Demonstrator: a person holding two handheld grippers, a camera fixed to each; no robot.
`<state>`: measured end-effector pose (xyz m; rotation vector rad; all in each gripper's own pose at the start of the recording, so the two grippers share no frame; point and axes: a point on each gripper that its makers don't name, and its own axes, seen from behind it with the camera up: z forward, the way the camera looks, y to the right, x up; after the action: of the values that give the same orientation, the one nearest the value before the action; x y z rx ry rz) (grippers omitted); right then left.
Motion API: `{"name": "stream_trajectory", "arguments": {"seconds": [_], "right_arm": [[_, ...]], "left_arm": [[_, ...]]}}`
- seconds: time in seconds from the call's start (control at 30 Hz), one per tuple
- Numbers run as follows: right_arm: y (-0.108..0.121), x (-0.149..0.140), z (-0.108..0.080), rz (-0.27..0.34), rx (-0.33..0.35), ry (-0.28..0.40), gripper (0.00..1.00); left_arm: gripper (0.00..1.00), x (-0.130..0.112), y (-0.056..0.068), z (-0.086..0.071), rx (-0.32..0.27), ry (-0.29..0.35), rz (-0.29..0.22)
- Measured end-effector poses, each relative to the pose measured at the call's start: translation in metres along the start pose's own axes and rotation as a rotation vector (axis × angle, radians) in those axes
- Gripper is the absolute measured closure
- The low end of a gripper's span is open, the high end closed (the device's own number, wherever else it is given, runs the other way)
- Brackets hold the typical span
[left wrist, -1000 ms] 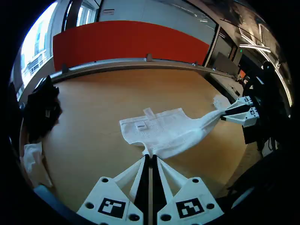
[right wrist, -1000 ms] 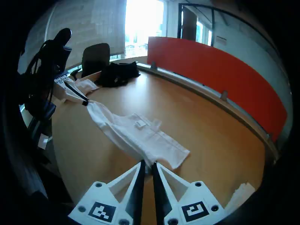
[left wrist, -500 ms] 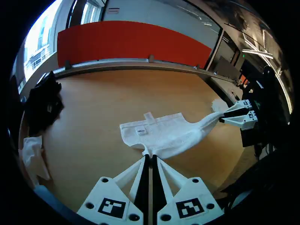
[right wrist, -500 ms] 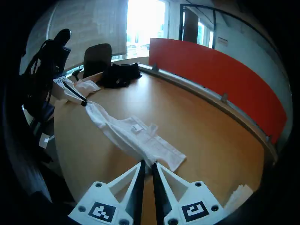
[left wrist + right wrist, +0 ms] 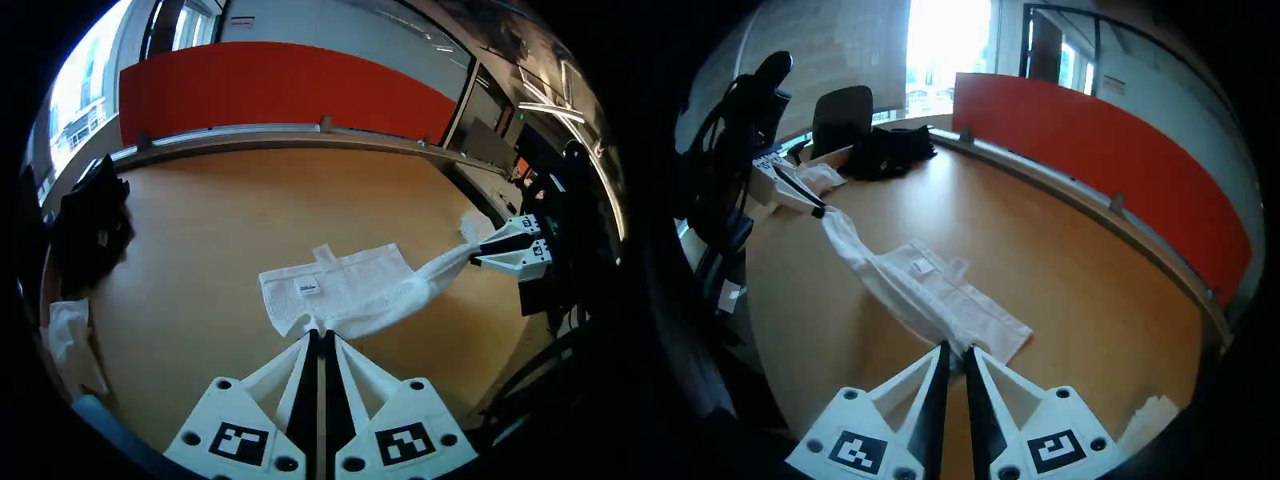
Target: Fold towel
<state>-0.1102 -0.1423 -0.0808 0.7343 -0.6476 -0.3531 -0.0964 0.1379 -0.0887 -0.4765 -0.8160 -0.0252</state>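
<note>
A white towel (image 5: 352, 288) with a small label lies stretched on the wooden table (image 5: 208, 224). My left gripper (image 5: 321, 334) is shut on its near corner. In the left gripper view the right gripper (image 5: 478, 254) pinches the far right corner, which is pulled taut and lifted. In the right gripper view the right gripper (image 5: 955, 348) is shut on the towel (image 5: 936, 296) at its near edge, and the left gripper (image 5: 821, 211) holds the far end at the upper left.
A red partition (image 5: 272, 88) runs along the table's far edge. A black bag (image 5: 88, 228) and a white cloth (image 5: 68, 344) lie at the table's left side. A dark office chair (image 5: 836, 120) stands beyond the table. White cloth (image 5: 1152, 412) lies at the lower right.
Both grippers keep their hold. The towel has shifted slightly and lies flatter and more spread between them, with the right gripper drawn a little farther out.
</note>
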Motion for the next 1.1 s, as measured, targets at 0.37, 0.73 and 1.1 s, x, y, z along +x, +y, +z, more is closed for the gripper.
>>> {"name": "stream_trajectory", "arguments": {"seconds": [0.37,0.73,1.1], "right_arm": [[0.024,-0.006,0.034,0.023,-0.018,-0.044,0.86],[0.032,-0.025,0.057,0.051,-0.011,-0.091,0.86],[0.043,-0.044,0.076,0.080,-0.008,-0.132,0.85]], "left_arm": [[0.95,0.008,-0.017,0.039,0.031,-0.022,-0.028],[0.95,0.005,-0.029,0.068,0.048,-0.059,0.007],[0.95,0.006,-0.040,0.094,0.049,-0.073,0.060]]}}
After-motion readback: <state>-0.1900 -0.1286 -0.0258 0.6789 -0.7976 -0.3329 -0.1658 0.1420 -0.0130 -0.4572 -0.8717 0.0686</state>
